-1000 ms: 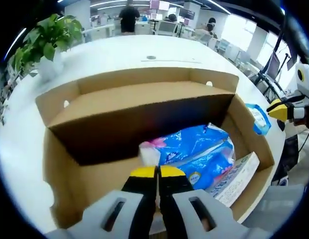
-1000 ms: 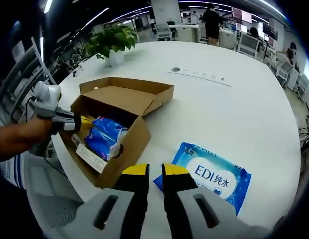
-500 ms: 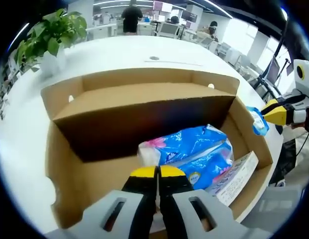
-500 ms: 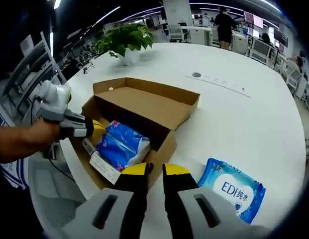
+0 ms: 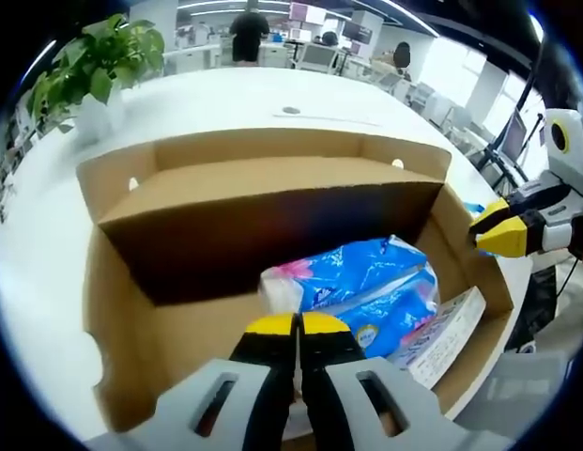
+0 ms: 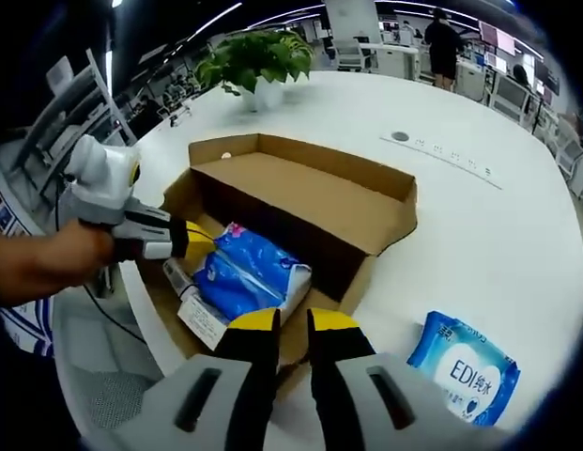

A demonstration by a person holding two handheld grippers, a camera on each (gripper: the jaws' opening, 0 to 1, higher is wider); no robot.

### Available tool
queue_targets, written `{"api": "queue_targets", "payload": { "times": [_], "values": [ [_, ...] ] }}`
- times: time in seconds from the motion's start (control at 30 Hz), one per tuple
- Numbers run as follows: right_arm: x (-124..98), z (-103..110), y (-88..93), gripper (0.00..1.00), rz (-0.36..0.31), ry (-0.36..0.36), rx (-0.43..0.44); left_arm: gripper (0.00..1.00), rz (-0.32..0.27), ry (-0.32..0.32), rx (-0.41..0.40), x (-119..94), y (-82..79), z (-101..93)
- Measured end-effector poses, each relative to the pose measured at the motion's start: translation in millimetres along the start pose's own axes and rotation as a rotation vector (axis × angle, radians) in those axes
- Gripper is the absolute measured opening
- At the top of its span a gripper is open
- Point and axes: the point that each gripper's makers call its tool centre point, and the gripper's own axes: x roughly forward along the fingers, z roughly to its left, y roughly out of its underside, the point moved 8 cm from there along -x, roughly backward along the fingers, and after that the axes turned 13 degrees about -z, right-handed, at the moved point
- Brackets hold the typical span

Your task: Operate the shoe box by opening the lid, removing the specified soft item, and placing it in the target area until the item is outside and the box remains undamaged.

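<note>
In the left gripper view, the left gripper (image 5: 297, 329) is sitting at the near wall of the shoe box (image 5: 113, 282), its yellow-tipped jaws pressed together with nothing visibly between them. In the right gripper view, the right gripper (image 6: 293, 324) is hovering over the box's near edge with its jaws a narrow gap apart and carrying nothing. Just beyond both sets of tips, the blue soft pack (image 5: 361, 282) is lying on the box floor, beside a flat printed leaflet (image 5: 446, 334) that is leaning against the wall. The pack is looking light, squashy and wrapped in glossy film, so it is likely to slip; pinching across its bunched white-and-pink end (image 5: 282, 287) or squeezing its middle should be giving the firmest hold without pressing on the cardboard. Farther back, the lid (image 6: 310, 193) is already standing open. Outside the box, a flat wipes packet (image 6: 465, 366) is lying on the white table (image 6: 479, 216), well apart from a potted plant (image 6: 258, 61) at the far side.
</note>
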Motion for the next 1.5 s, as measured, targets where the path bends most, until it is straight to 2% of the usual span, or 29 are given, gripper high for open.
{"api": "queue_targets", "payload": {
  "times": [0.53, 0.87, 1.13, 1.43, 1.5],
  "values": [
    [32, 11, 7.2, 0.10, 0.059, -0.025, -0.011, 0.00, 0.002, 0.017, 0.023, 4, 2.4, 0.5],
    [50, 10, 11.0, 0.09, 0.102, 0.004, -0.033, 0.00, 0.000, 0.034, 0.021, 4, 3.6, 3.0],
    [53, 9, 9.7, 0.09, 0.107, 0.038, -0.045, 0.00, -0.003, 0.041, 0.017, 7, 5.1, 4.9],
    [58, 9, 9.2, 0.10, 0.151, 0.052, -0.100, 0.00, -0.006, 0.042, 0.005, 8, 4.3, 9.8],
    [60, 10, 9.7, 0.11, 0.178, 0.042, -0.165, 0.00, -0.005, 0.043, 0.000, 8, 4.3, 10.5]
  ]
}}
